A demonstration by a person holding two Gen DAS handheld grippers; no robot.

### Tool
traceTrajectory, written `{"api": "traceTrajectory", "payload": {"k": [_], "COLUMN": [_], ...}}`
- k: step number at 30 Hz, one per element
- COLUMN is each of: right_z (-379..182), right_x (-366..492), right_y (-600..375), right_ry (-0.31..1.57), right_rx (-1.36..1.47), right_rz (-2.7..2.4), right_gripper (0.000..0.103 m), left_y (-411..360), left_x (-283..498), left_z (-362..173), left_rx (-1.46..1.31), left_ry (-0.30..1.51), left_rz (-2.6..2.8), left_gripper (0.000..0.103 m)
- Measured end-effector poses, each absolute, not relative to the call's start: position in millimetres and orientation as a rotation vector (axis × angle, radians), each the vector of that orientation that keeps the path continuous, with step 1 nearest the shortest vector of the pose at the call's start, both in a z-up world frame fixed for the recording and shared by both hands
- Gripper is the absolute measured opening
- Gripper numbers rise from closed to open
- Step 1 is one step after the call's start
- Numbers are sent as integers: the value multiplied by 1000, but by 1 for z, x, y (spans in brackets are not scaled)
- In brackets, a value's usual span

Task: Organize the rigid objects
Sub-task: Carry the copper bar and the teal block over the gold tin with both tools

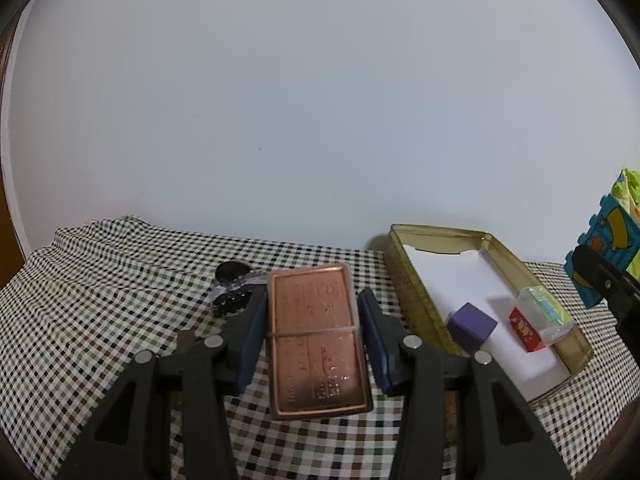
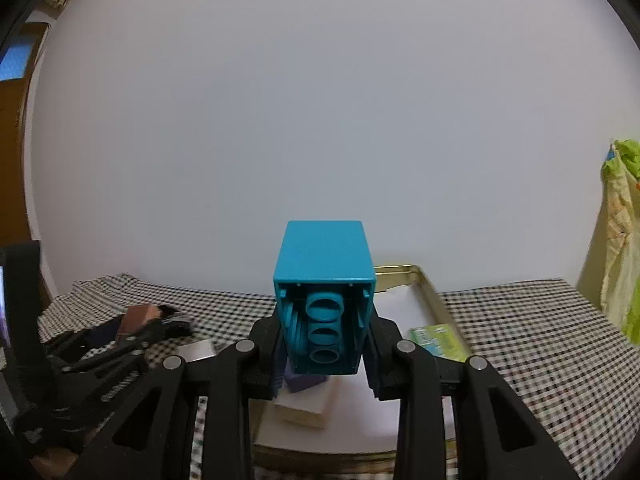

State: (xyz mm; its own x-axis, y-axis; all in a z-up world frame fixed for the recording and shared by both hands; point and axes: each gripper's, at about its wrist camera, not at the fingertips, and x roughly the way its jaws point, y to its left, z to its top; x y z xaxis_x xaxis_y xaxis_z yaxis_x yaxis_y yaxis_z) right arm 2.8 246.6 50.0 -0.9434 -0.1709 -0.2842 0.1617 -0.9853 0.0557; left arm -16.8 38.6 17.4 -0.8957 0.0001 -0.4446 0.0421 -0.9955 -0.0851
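Between my left tool [image 1: 316, 336] pads a copper case [image 1: 316, 340] held, my right tool [image 2: 324, 340] clamping a teal block [image 2: 325, 280], gold tin [image 1: 416, 300] at right on the worktop [image 1: 100, 300].

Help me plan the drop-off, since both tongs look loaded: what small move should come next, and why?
Probably lower the right tongs and set the teal block on bare white liner in the gold tin. That block already hangs over the tin, above the purple cube, while the left tongs hold the copper case over the checkered cloth.
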Motion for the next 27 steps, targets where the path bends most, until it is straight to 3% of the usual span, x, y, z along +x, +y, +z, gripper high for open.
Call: {"api": "traceTrajectory", "payload": {"k": [18, 27], "right_z": [44, 42], "right_x": [-37, -51], "right_y": [353, 343], "right_ry": [-144, -78], "right_rx": [543, 639], "right_rz": [-3103, -3086], "right_gripper": [34, 34], "left_y": [123, 165], "left_x": [-33, -52], "left_z": [31, 21], "left_rx": [744, 851], "left_ry": [48, 9], "left_rz": [-3215, -3243], "left_gripper": [45, 45]}}
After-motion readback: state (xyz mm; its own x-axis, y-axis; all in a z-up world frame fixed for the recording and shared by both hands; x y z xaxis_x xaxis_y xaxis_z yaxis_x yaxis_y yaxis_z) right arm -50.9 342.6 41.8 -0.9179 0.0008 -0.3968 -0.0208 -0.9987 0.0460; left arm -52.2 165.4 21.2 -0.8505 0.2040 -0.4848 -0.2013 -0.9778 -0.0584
